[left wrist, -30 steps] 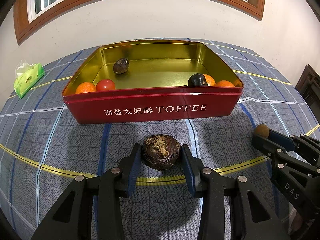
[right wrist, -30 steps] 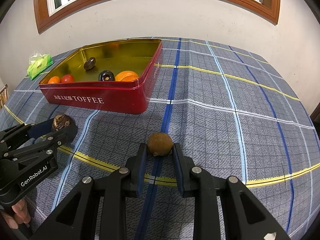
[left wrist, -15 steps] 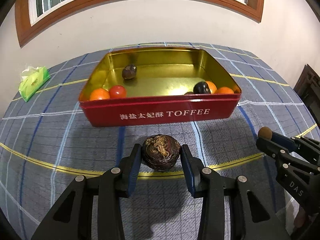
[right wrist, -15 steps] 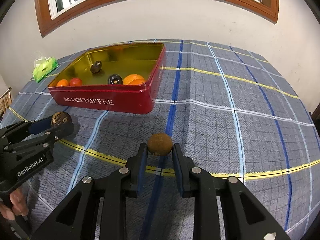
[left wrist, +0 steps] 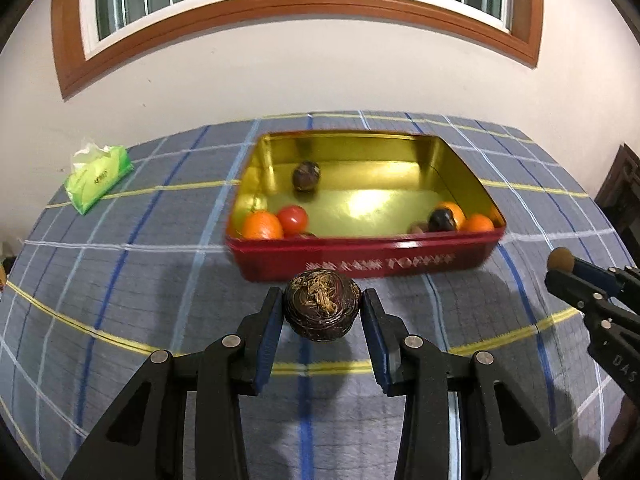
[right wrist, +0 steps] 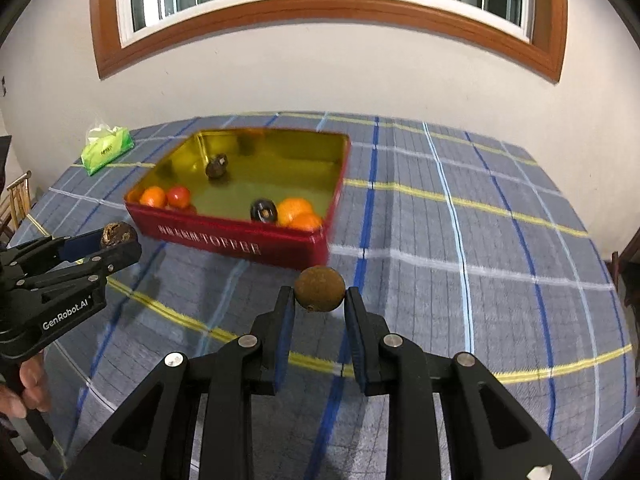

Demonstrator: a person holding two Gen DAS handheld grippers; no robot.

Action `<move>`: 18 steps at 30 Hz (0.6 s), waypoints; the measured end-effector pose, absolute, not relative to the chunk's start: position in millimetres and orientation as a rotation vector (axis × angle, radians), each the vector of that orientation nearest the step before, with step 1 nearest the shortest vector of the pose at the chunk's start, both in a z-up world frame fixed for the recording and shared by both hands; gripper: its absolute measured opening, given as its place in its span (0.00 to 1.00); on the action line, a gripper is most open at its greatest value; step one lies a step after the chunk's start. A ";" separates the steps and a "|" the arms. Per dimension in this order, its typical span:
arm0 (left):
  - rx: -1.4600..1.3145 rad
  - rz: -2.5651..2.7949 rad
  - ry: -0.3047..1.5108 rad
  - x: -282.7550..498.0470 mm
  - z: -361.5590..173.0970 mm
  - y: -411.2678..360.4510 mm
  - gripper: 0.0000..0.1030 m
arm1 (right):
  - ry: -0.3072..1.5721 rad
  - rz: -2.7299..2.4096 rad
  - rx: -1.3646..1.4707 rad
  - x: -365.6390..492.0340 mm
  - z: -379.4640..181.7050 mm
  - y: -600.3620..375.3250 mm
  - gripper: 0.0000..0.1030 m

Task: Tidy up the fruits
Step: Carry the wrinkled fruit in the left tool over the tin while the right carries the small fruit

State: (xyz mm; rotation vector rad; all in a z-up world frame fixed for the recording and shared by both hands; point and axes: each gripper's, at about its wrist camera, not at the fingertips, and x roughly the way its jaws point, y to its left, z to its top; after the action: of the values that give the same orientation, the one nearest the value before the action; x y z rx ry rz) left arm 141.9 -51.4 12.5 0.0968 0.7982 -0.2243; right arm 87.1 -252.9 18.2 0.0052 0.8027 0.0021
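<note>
My left gripper (left wrist: 322,306) is shut on a dark brown water chestnut (left wrist: 321,304) and holds it in the air in front of the red TOFFEE tin (left wrist: 400,264). My right gripper (right wrist: 319,300) is shut on a small round brown longan (right wrist: 319,288), also lifted above the cloth. The tin (right wrist: 240,242) has a gold inside and holds oranges (left wrist: 262,226), a red tomato (left wrist: 293,219) and dark fruits (left wrist: 306,176). The right gripper shows at the right edge of the left wrist view (left wrist: 560,262); the left gripper shows at the left of the right wrist view (right wrist: 116,238).
A green tissue pack (left wrist: 98,178) lies at the table's far left. The table wears a blue-grey checked cloth (right wrist: 480,240) with open cloth right of the tin. A wall with a window stands behind. Dark furniture (left wrist: 620,184) is at the right edge.
Both grippers have risen with their fruits held; the tin now looks lower and farther, and more of its inside shows.
</note>
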 end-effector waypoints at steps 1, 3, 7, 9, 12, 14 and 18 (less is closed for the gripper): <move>0.095 -0.220 0.796 144.2 14.5 -48.8 0.39 | 0.799 0.006 0.004 88.9 20.2 -251.5 0.23; 0.089 -0.214 0.791 149.8 18.9 -43.0 0.39 | 0.788 0.018 0.008 94.2 26.9 -249.0 0.23; 0.075 -0.205 0.787 162.9 25.1 -33.2 0.39 | 0.768 0.037 0.012 106.0 37.4 -243.1 0.23; 0.070 -0.203 0.785 169.0 27.2 -30.4 0.39 | 0.757 0.044 0.005 113.9 42.3 -238.4 0.23; 0.062 -0.198 0.789 181.5 28.7 -27.4 0.39 | 0.758 0.064 0.016 127.7 45.7 -233.9 0.23; 0.064 -0.197 0.796 191.3 28.8 -27.6 0.39 | 0.766 0.073 0.011 138.9 44.5 -230.5 0.23; 0.097 -0.185 0.811 207.7 27.0 -32.2 0.39 | 0.787 0.082 0.001 158.2 37.6 -224.5 0.23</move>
State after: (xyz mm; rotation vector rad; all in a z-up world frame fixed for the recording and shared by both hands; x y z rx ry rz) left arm 207.7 -32.2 27.0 0.0967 0.8111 -0.1853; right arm 158.2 -224.5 37.6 0.0009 0.7871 0.0822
